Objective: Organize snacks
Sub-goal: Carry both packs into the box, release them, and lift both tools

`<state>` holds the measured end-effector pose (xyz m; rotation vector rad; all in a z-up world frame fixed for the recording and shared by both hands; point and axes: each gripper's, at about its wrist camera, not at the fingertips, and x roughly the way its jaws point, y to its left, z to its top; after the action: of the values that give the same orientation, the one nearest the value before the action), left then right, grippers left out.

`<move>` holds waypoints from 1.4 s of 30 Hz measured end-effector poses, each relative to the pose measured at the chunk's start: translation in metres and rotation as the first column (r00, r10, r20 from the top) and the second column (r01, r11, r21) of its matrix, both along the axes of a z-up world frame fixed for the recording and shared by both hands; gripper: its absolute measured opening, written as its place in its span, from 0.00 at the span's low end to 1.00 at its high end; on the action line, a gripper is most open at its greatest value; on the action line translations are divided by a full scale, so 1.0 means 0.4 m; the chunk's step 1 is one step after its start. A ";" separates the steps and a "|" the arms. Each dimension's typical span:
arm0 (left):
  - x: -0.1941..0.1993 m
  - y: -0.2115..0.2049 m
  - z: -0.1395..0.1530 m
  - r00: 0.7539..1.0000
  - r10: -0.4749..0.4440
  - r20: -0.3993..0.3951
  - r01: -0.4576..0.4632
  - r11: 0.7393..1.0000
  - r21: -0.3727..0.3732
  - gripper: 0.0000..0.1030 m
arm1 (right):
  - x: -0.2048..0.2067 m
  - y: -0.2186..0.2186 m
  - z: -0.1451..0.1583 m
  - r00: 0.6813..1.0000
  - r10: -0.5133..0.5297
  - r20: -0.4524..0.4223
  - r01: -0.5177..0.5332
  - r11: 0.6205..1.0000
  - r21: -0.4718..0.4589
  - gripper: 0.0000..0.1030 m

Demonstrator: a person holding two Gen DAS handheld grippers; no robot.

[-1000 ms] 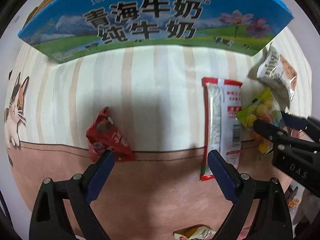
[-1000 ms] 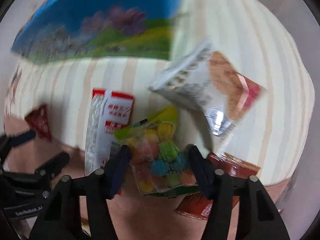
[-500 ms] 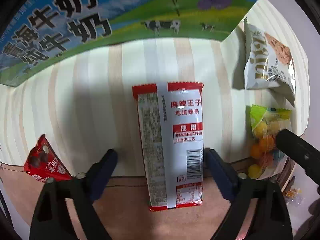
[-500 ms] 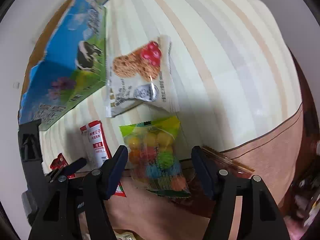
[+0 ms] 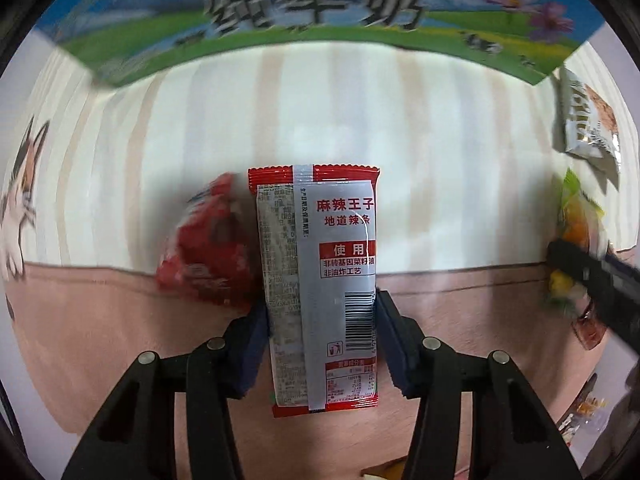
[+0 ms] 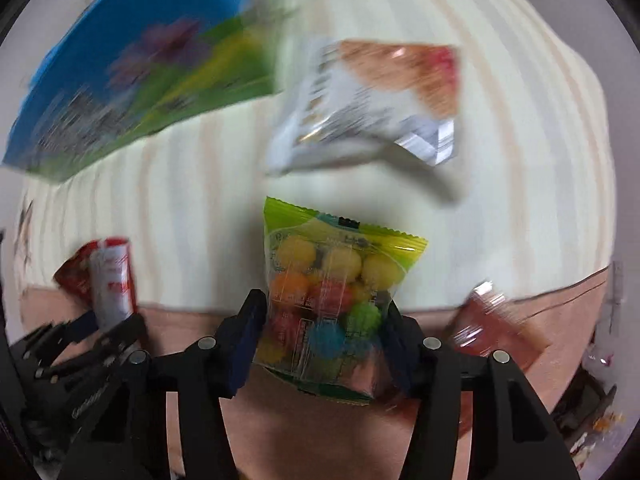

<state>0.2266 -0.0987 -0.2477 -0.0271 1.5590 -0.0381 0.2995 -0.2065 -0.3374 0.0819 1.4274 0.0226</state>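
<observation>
Left gripper [image 5: 322,332] pinches the lower part of a long red-and-grey spicy strip packet [image 5: 318,280], its blue pads pressed against both long edges, while the right gripper [image 6: 320,340] clamps a clear bag of coloured candy balls [image 6: 330,304] by its lower sides. Both packs seem to be lifted just off the desk [image 5: 440,160], which wears a striped cloth, so the step in hand looks like the carry after pick-up. Just behind the strip packet on its left lies a small red triangular snack [image 5: 208,256], blurred. Farther off, a white biscuit pouch [image 6: 368,108] rests beyond the candy, and a dark red wrapper [image 6: 496,332] sits near the right gripper. At the back stands the blue-and-green milk carton box [image 5: 320,12], probably the place for the snacks. Next, each pack needs carrying over the box rim before release; thin foil may slip or twist, so a steady grip matters.
</observation>
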 end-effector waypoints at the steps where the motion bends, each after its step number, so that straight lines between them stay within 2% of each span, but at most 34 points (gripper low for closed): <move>1: -0.002 0.006 -0.004 1.000 0.003 -0.005 -0.003 1.000 -0.005 0.49 | -0.011 0.021 -0.004 1.000 0.016 -0.014 -0.016 1.000 0.019 0.56; 5: -0.001 0.012 -0.010 1.000 0.000 -0.010 0.000 1.000 -0.004 0.50 | -0.043 0.077 -0.020 0.998 0.046 -0.045 -0.044 0.997 0.056 0.56; 8: 0.004 0.007 -0.033 1.000 0.000 -0.018 0.000 1.000 -0.004 0.50 | -0.037 0.081 -0.032 0.999 -0.001 -0.044 0.004 0.998 0.066 0.58; 13: 0.023 0.010 -0.059 1.000 0.008 -0.024 -0.008 1.000 -0.007 0.48 | -0.028 0.053 -0.049 0.997 -0.066 -0.044 0.069 0.994 0.082 0.59; 14: 0.023 0.018 -0.064 1.000 0.008 -0.022 -0.008 1.000 -0.006 0.48 | -0.048 0.012 -0.043 0.997 -0.068 -0.038 0.071 0.994 0.079 0.59; 18: -0.005 0.022 -0.033 1.000 -0.005 -0.003 0.005 1.000 0.003 0.45 | -0.071 0.008 -0.053 0.997 -0.072 -0.003 0.072 0.996 0.046 0.53; 22: -0.020 0.020 0.003 1.000 -0.014 0.010 0.014 1.000 -0.005 0.42 | -0.085 0.007 -0.028 0.996 -0.089 0.018 0.087 0.994 0.070 0.50; 27: -0.043 0.018 0.079 0.999 -0.028 0.043 0.030 0.999 -0.039 0.42 | -0.095 -0.009 0.013 0.995 -0.096 0.032 0.091 0.986 0.140 0.48; 30: -0.047 0.019 0.150 0.997 -0.033 0.074 0.038 0.996 -0.075 0.42 | -0.094 -0.012 0.058 0.995 -0.085 0.052 0.074 0.980 0.187 0.48; 34: -0.023 0.027 0.267 0.991 -0.012 0.131 0.031 0.989 -0.148 0.42 | -0.081 0.000 0.175 0.992 -0.058 0.110 0.029 0.968 0.251 0.48; 35: -0.012 0.030 0.299 0.993 -0.011 0.118 0.031 0.985 -0.170 0.42 | -0.077 0.005 0.199 0.991 -0.055 0.124 0.021 0.966 0.259 0.48; 39: 0.083 0.046 0.432 0.984 0.011 0.180 0.035 0.968 -0.250 0.42 | -0.021 0.004 0.327 0.981 -0.039 0.192 -0.023 0.950 0.311 0.48; 42: 0.174 0.052 0.496 0.979 0.016 0.205 0.045 0.956 -0.289 0.42 | 0.041 0.014 0.410 0.970 -0.028 0.241 -0.054 0.944 0.326 0.48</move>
<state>0.2961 -0.0780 -0.0492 -0.2384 1.3357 -0.2755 0.3160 -0.2011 -0.1735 0.3363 1.1675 0.2760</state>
